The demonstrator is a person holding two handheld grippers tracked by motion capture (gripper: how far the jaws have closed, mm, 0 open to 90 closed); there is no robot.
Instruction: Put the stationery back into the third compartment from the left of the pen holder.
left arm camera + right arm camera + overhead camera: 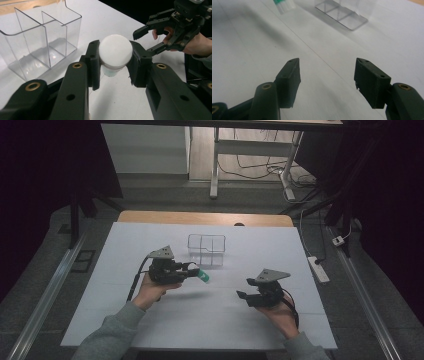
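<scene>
My left gripper (192, 269) is shut on a small green bottle (202, 276) and holds it above the white table, just in front of a clear divided container (206, 249). In the left gripper view the bottle's round white end (115, 50) sits pressed between the two pads (93, 63), with the container (37, 42) at the upper left. My right gripper (243, 293) is off to the right, low over the table, and stands open with nothing between its jaws (327, 72). From the right gripper view, the bottle (284, 6) and the container (342, 15) lie ahead.
The white sheet (150, 320) covers the table, with a strip of wooden tabletop (200, 217) at the far edge. The right gripper (150, 35) and its hand appear at the upper right of the left gripper view. A power strip (318, 269) lies on the floor to the right.
</scene>
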